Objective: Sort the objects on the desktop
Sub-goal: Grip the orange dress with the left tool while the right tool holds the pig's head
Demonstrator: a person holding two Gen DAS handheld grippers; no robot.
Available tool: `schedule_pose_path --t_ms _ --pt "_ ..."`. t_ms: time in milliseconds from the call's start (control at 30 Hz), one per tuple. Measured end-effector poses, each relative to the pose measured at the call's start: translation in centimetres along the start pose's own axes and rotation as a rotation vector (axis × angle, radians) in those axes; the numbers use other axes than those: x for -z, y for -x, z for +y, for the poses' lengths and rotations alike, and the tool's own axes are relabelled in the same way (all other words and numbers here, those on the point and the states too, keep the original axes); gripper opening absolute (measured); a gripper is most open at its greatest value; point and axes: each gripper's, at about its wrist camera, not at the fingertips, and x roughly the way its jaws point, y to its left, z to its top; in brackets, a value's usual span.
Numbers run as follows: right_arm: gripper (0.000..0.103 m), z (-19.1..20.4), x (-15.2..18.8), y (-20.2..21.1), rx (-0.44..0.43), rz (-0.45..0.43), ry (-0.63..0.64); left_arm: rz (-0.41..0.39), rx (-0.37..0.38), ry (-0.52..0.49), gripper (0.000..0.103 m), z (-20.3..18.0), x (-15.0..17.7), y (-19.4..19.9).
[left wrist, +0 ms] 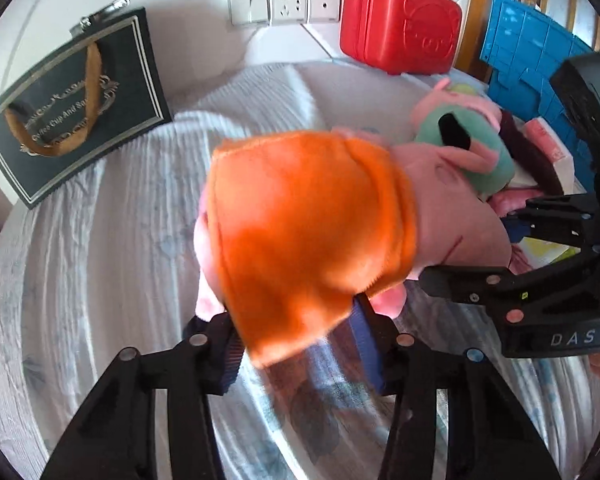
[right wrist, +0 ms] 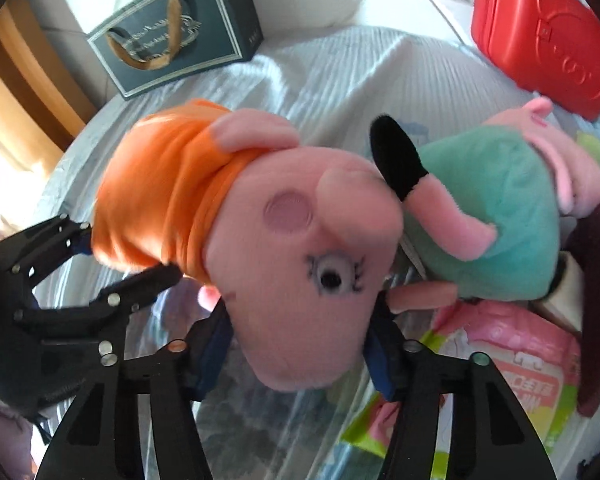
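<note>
A pink pig plush in an orange dress (left wrist: pixel 312 216) hangs above the table, held at both ends. My left gripper (left wrist: pixel 300 332) is shut on the dress hem. My right gripper (right wrist: pixel 300 344) is shut on the plush's pink head (right wrist: pixel 300 280); it also shows in the left wrist view (left wrist: pixel 512 240). The left gripper shows in the right wrist view (right wrist: pixel 124 256) at the left. A second pig plush in a green dress (right wrist: pixel 500 208) lies to the right on a pile of things.
A dark gift bag with a gold ribbon handle (left wrist: pixel 76 108) stands at the back left. A red toy suitcase (left wrist: pixel 400 24) stands at the back right, a blue crate (left wrist: pixel 536 64) beside it. A pink and green toy package (right wrist: pixel 512 364) lies under the green plush. The tablecloth (left wrist: pixel 112 240) is white.
</note>
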Motion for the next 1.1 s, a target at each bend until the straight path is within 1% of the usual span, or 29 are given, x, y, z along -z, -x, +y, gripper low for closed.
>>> schedule_pose_path --t_ms 33,100,167,233,267,367,433,467,500,567,633,700,767,833,900,933,1000,1100 --pt "0.054 0.2 0.1 0.4 0.002 -0.004 0.001 -0.001 -0.002 -0.002 0.043 0.0 0.0 0.4" --pt "0.052 0.4 0.6 1.1 0.002 -0.005 -0.003 0.001 0.011 -0.005 0.037 -0.2 0.5 1.1" --pt "0.052 0.6 1.4 2.0 0.000 -0.005 -0.016 -0.006 0.032 -0.014 0.036 -0.6 1.4 2.4" --pt "0.052 0.3 2.5 3.1 -0.013 -0.007 -0.042 -0.012 0.035 -0.017 0.036 -0.7 2.5 3.6" --pt "0.052 0.1 2.9 3.3 -0.005 -0.005 -0.067 -0.013 0.036 -0.016 0.036 -0.6 2.9 4.1" --pt "0.052 -1.2 4.2 3.8 0.005 0.010 -0.126 -0.018 0.010 0.001 0.036 0.2 4.3 5.8" --pt "0.053 -1.6 4.7 3.5 0.006 0.026 -0.135 -0.008 0.023 0.028 0.037 0.9 4.5 6.3" --pt "0.054 -1.5 4.8 3.5 0.003 0.025 -0.134 -0.001 0.031 0.037 0.041 1.1 4.4 6.4" --pt "0.056 -1.3 4.8 3.6 0.003 0.022 -0.131 0.004 0.034 0.039 0.050 1.2 4.1 6.3" --pt "0.061 -1.0 4.7 3.9 -0.006 0.009 -0.136 -0.005 0.024 0.027 0.056 0.9 3.5 6.0" --pt "0.078 -1.1 4.6 4.1 -0.011 0.004 -0.148 -0.003 0.048 0.020 0.061 0.5 2.5 5.4" --pt "0.084 -1.3 4.5 4.2 0.001 -0.006 -0.155 -0.004 0.053 -0.003 0.066 0.0 1.5 4.6" --pt "0.085 -2.1 4.3 4.6 -0.005 -0.026 -0.174 0.005 0.045 -0.034 0.066 -0.3 0.4 3.3" --pt "0.091 -3.0 4.0 4.6 -0.030 -0.041 -0.205 0.020 0.069 -0.053 0.069 -0.4 -0.4 2.0" --pt "0.094 -3.5 3.4 3.9 -0.032 -0.030 -0.209 0.025 0.097 -0.069 0.081 -0.7 -1.1 1.2" --pt "0.094 -3.7 3.1 3.3 -0.038 -0.026 -0.201 0.030 0.106 -0.074 0.082 -0.8 -1.2 1.0" --pt "0.094 -4.1 2.5 1.9 -0.035 -0.008 -0.195 0.049 0.133 -0.094 0.089 -1.1 -1.3 0.3" --pt "0.093 -5.0 2.0 0.1 -0.046 0.015 -0.210 0.067 0.161 -0.110 0.091 -1.5 -1.2 -1.0"
